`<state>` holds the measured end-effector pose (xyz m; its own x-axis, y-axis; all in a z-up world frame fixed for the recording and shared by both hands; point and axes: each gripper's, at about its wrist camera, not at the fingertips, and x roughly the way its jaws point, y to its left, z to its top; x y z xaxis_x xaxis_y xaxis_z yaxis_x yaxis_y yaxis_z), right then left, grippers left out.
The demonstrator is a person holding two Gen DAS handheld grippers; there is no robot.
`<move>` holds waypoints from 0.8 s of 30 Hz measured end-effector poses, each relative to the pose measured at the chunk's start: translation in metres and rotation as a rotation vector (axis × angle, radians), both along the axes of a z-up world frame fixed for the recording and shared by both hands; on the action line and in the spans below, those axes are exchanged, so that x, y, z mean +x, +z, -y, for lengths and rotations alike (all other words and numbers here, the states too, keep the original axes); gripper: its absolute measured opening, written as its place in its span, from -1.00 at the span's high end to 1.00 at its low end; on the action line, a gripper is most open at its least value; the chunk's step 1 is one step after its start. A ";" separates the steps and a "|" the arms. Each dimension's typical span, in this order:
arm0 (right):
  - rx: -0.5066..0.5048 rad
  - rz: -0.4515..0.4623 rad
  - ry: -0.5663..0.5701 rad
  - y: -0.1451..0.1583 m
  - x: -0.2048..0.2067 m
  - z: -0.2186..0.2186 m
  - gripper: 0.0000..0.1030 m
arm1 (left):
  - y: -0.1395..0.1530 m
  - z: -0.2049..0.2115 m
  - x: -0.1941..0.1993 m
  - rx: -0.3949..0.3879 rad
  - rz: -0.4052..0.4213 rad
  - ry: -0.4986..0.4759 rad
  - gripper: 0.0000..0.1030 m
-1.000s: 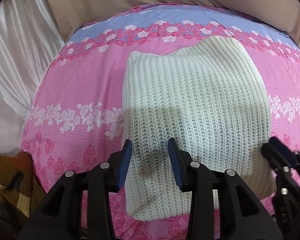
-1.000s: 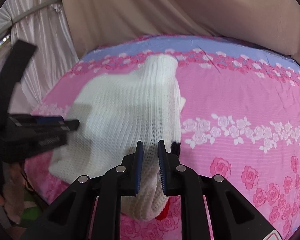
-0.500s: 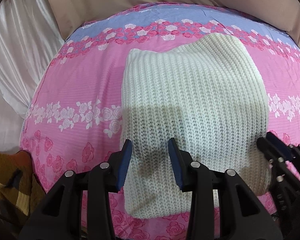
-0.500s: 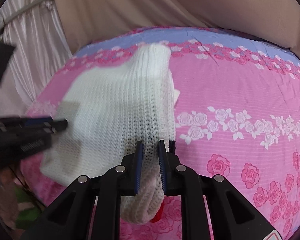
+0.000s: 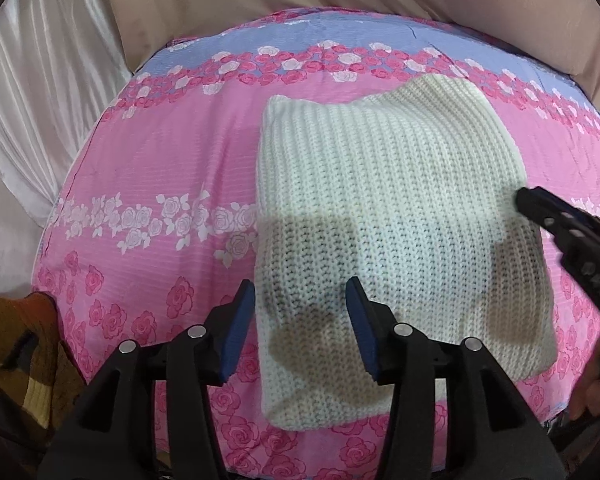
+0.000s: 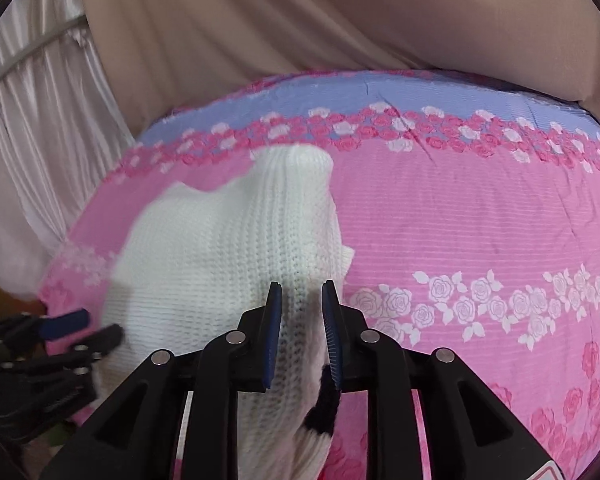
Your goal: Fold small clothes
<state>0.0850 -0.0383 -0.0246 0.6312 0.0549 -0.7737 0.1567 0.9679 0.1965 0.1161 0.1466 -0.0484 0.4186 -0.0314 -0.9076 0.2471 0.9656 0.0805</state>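
Note:
A folded white knit sweater (image 5: 388,208) lies flat on the pink floral bedsheet (image 5: 160,168). My left gripper (image 5: 300,300) is open and hovers over the sweater's near left edge, holding nothing. My right gripper (image 6: 300,300) is open above the sweater's right edge (image 6: 228,264), its jaws apart with the knit below them. A black patch (image 6: 324,404) of the sweater shows at its near right corner. The right gripper's black finger (image 5: 556,220) shows at the right of the left wrist view. The left gripper (image 6: 80,328) shows at the lower left of the right wrist view.
Beige cloth (image 6: 340,32) hangs behind the bed. White curtains (image 5: 40,100) hang to the left. A brown and yellow garment (image 5: 12,352) lies off the bed's near left edge. The bedsheet (image 6: 480,220) stretches to the right of the sweater.
My right gripper opened and let go of the sweater's right edge. The sweater now lies flat. The left gripper has stayed open over the near left edge.

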 end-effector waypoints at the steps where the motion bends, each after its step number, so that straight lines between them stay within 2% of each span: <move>1: 0.006 0.018 -0.005 0.008 -0.009 -0.002 0.61 | 0.002 -0.006 -0.002 -0.019 0.006 0.006 0.02; 2: 0.009 0.035 -0.015 0.016 -0.021 -0.004 0.59 | 0.004 -0.010 -0.004 -0.036 0.009 0.010 -0.06; 4: 0.019 0.042 -0.025 0.023 -0.040 -0.010 0.50 | 0.011 -0.020 -0.011 -0.084 0.034 0.024 -0.39; 6: 0.024 0.041 -0.050 0.025 -0.059 -0.016 0.21 | 0.018 -0.027 -0.018 -0.123 0.073 0.042 -0.68; 7: 0.029 0.040 -0.062 0.025 -0.065 -0.016 0.04 | 0.021 -0.028 -0.021 -0.134 0.086 0.050 -0.69; 9: 0.031 0.043 -0.081 0.023 -0.076 -0.020 0.03 | 0.026 -0.028 -0.025 -0.145 0.121 0.081 -0.69; 13: 0.012 0.034 -0.091 0.021 -0.082 -0.026 0.03 | 0.030 -0.023 -0.030 -0.162 0.127 0.080 -0.68; 19: -0.014 0.049 -0.063 0.025 -0.092 -0.039 0.00 | 0.033 -0.016 -0.042 -0.104 0.137 0.084 -0.69; 24: -0.005 0.050 -0.059 0.023 -0.096 -0.042 -0.02 | 0.035 -0.017 -0.048 -0.118 0.126 0.078 -0.91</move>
